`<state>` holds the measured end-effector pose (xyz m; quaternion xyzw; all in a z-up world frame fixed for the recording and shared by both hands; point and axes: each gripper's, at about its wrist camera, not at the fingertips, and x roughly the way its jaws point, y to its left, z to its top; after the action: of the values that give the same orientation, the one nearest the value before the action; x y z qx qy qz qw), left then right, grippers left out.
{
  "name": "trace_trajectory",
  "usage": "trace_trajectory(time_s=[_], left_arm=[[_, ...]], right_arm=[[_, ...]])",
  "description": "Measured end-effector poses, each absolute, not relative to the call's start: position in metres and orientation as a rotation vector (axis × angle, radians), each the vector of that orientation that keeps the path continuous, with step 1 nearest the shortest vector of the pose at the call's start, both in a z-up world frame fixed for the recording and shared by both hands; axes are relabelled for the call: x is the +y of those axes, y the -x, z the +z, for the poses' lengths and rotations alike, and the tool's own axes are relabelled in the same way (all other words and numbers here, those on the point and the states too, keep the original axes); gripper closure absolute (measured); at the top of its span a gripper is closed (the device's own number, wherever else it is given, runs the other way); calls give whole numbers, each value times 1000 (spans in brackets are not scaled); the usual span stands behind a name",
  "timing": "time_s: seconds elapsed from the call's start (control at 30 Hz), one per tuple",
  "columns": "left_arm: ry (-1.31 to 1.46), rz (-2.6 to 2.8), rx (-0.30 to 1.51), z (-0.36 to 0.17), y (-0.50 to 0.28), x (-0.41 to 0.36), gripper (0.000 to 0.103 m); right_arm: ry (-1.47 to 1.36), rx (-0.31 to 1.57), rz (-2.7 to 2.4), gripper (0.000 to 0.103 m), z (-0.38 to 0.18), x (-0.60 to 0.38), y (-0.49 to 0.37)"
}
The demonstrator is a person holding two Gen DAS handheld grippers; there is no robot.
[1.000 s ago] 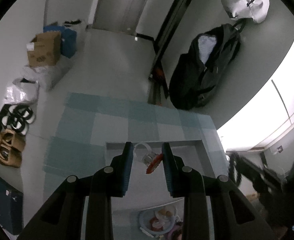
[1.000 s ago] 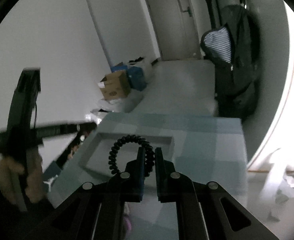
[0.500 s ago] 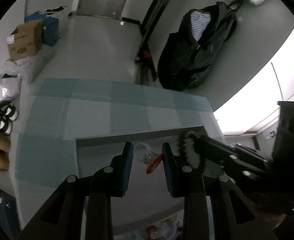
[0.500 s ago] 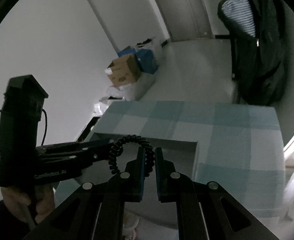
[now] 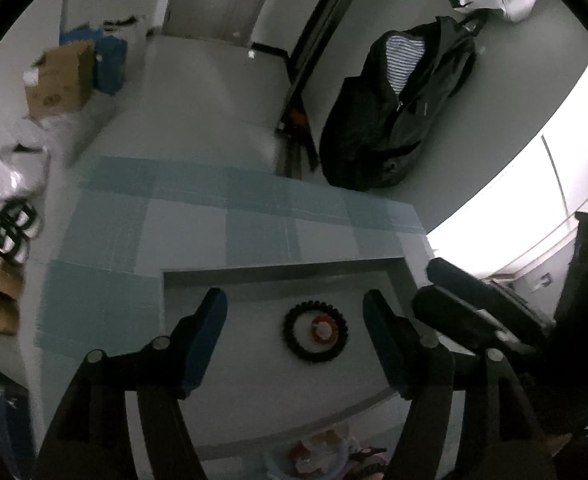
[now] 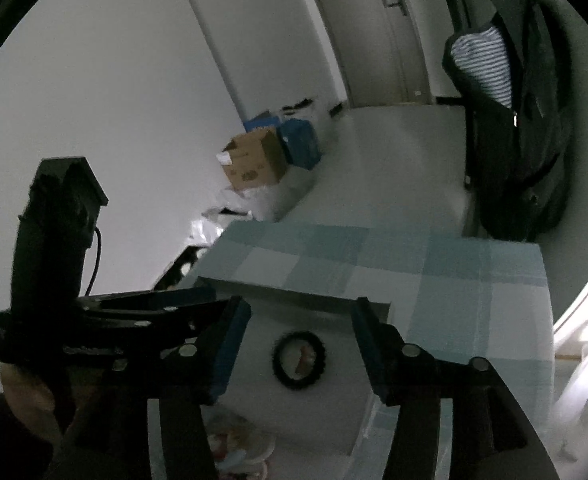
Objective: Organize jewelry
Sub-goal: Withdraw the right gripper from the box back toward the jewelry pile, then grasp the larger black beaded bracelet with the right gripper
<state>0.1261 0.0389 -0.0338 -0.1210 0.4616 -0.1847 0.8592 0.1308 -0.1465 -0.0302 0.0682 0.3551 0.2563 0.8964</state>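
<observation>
While dim light fills the room, a pale floor (image 5: pixel 198 92) runs back to a closed door (image 6: pixel 373 28), with a black jacket (image 5: pixel 397 108) over a striped lining hanging on the right wall and a cardboard box (image 5: pixel 60 80) beside a blue box (image 5: pixel 110 60) on the left. Nearer, a table under a blue-and-white checked cloth (image 5: pixel 222 224) carries a shallow grey tray (image 5: pixel 254 280). On the tray floor lies a black spiral hair tie (image 5: pixel 315 336), and a small red-and-white piece (image 5: pixel 322 327) sits inside its ring. Both claws hang above the tray with nothing between their pads: the left gripper (image 5: pixel 295 316) has just spread its jaws, and so has the right gripper (image 6: pixel 299 322), each straddling the hair tie without touching it.
</observation>
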Motion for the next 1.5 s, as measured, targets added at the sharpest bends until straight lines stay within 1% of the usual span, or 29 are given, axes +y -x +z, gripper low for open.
trace_trajectory(time_s=[0.1, 0.27, 0.43, 0.53, 0.6, 0.63, 0.83, 1.0, 1.23, 1.5], left_arm=[[234, -384, 959, -29, -119, 37, 37], [193, -354, 929, -25, -110, 34, 37], [183, -313, 916, -23, -103, 35, 37], [168, -284, 899, -21, -94, 38, 36], [162, -262, 890, -20, -88, 40, 36], [162, -251, 885, -20, -84, 42, 36], [160, -240, 895, -24, -67, 47, 36], [150, -214, 933, -34, -55, 48, 35], [134, -188, 949, -39, -48, 54, 35], [242, -135, 957, -42, -50, 77, 35]], right_arm=[[-149, 715, 527, 42, -25, -149, -125], [-161, 686, 509, 38, -16, -155, -113], [-175, 667, 496, 29, -9, -160, -98], [-180, 670, 514, 28, -6, -162, -87], [-171, 668, 501, 19, -6, -163, -79], [-170, 668, 495, 18, -7, -164, -76], [-150, 710, 496, 17, -15, -165, -54], [-94, 760, 505, 12, -32, -159, -35], [-13, 841, 521, 11, -59, -140, -12], [182, 853, 512, 13, -83, -107, 4]])
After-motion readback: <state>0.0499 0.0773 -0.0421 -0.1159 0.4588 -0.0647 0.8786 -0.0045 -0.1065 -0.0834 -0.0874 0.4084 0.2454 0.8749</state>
